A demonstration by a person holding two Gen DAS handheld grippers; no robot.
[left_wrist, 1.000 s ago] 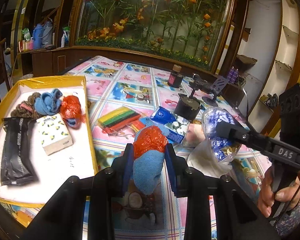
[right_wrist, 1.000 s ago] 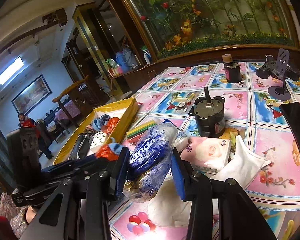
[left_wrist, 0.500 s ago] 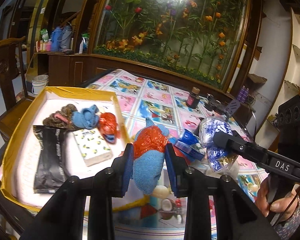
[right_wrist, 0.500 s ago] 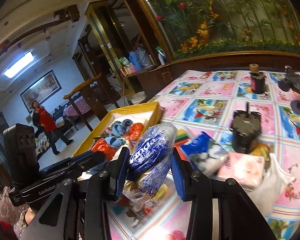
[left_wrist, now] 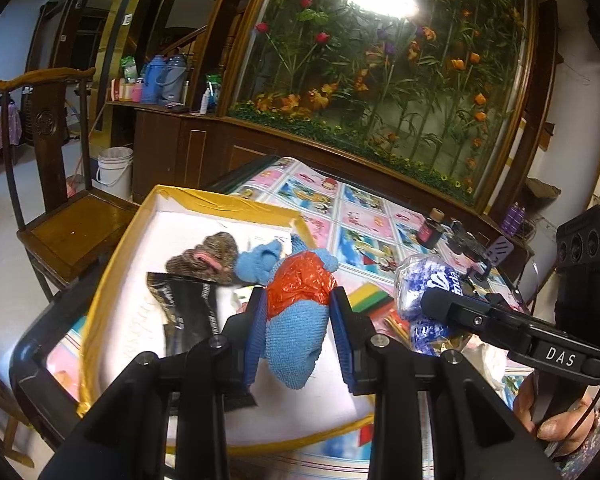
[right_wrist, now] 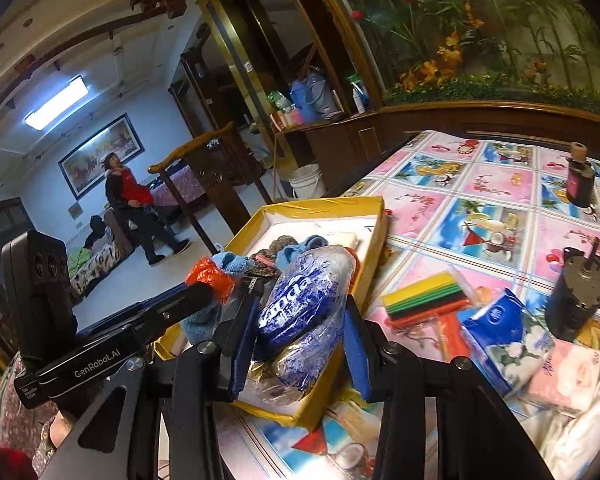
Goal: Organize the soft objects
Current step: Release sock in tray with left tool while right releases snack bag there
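My left gripper (left_wrist: 298, 336) is shut on a blue terry sock bundle (left_wrist: 296, 340) wrapped in orange plastic, held above the yellow-rimmed white tray (left_wrist: 204, 200). In the tray lie a brown knitted piece (left_wrist: 206, 258), a blue sock (left_wrist: 256, 266) and a black pouch (left_wrist: 190, 316). My right gripper (right_wrist: 300, 340) is shut on a blue-and-white crinkly plastic pack (right_wrist: 300, 312), held over the tray's (right_wrist: 324, 204) near corner. That pack (left_wrist: 418, 284) shows in the left wrist view too, at the right, and the sock bundle (right_wrist: 216, 276) appears at the left of the right wrist view.
On the patterned tablecloth (right_wrist: 480, 184) lie a striped sponge pack (right_wrist: 424, 298), a blue tissue pack (right_wrist: 504, 332), a pink tissue pack (right_wrist: 568, 372), a black motor (right_wrist: 580, 296) and a dark bottle (right_wrist: 580, 176). A wooden chair (left_wrist: 56, 216) stands left of the table. A person (right_wrist: 134, 208) stands far off.
Both grippers have moved left from the tablecloth to the tray, each keeping its load; the sock bundle now hangs over the tray's inside and the plastic pack over its near corner.
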